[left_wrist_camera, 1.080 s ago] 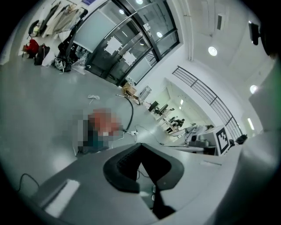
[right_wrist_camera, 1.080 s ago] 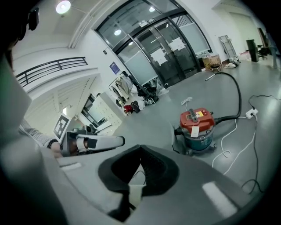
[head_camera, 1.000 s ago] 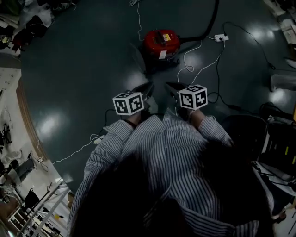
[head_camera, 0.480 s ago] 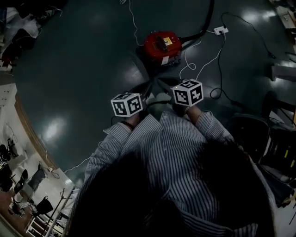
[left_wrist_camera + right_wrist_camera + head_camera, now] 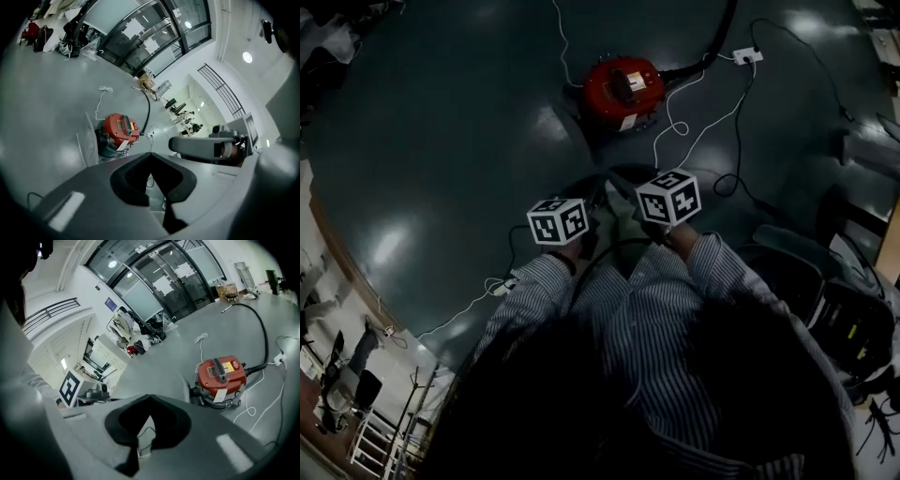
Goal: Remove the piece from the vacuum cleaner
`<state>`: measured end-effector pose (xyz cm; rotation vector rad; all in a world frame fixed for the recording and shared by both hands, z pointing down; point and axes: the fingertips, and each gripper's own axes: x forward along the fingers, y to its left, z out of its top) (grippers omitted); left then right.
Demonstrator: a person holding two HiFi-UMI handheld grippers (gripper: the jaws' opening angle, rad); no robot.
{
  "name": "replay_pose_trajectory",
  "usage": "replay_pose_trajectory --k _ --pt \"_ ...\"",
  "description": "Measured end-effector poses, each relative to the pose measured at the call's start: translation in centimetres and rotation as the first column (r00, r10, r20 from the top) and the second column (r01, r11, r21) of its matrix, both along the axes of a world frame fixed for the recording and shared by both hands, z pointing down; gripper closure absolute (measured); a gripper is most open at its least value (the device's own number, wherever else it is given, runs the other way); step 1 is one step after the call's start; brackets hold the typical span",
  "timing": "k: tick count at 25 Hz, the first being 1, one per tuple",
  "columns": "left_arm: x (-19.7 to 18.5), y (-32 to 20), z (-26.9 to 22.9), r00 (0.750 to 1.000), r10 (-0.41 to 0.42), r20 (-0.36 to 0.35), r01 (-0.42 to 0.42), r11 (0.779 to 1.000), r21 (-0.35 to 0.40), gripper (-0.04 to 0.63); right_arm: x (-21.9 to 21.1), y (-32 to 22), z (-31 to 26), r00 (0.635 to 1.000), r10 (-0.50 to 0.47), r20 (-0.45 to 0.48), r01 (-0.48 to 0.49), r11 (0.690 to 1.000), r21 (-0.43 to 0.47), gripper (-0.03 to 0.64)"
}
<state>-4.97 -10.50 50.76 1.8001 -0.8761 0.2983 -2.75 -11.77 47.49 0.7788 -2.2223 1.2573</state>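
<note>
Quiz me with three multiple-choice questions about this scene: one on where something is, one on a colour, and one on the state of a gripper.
1. Where does the vacuum cleaner stand?
A on the floor
B on a table
C on a chair

2. What colour is its top?
A blue
B red
C yellow

3. How do the jaws of the left gripper stand?
A wide apart
B shut on the vacuum cleaner
C shut, with nothing between them

Answers:
1 A: the head view shows it standing on the dark floor.
2 B: all three views show a red top.
3 C: the left gripper view shows the jaw tips meeting, with nothing held between them.
</note>
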Motion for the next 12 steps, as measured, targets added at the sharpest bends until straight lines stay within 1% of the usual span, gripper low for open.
replay_pose_trajectory --k 2,5,9,12 --pt "0.1 0.5 1.7 1.000 0.011 0.023 -0.010 1.000 -0.025 0.589 -0.7 -0.2 1.8 1.000 -0.007 0.008 0.008 1.000 -0.030 0.615" --pt "-0.3 0.1 4.7 0.997 0.031 0.065 -0.029 0.999 -0.036 0.589 -1.6 -1.1 5.0 1.000 -0.008 0.024 0.009 0.999 -0.048 0.615" --pt "-1.3 -0.5 9.0 0.995 -0.001 0.103 0.007 0.999 -0.051 0.588 -1.3 -1.4 9.5 0.999 0.003 0.043 0.000 0.997 -0.078 0.615" --pt "-1.9 -1.6 12.3 0.992 -0.029 0.124 0.033 0.999 -0.034 0.588 0.0 -1.8 13.5 0.999 0.024 0.026 -0.022 0.996 -0.090 0.615"
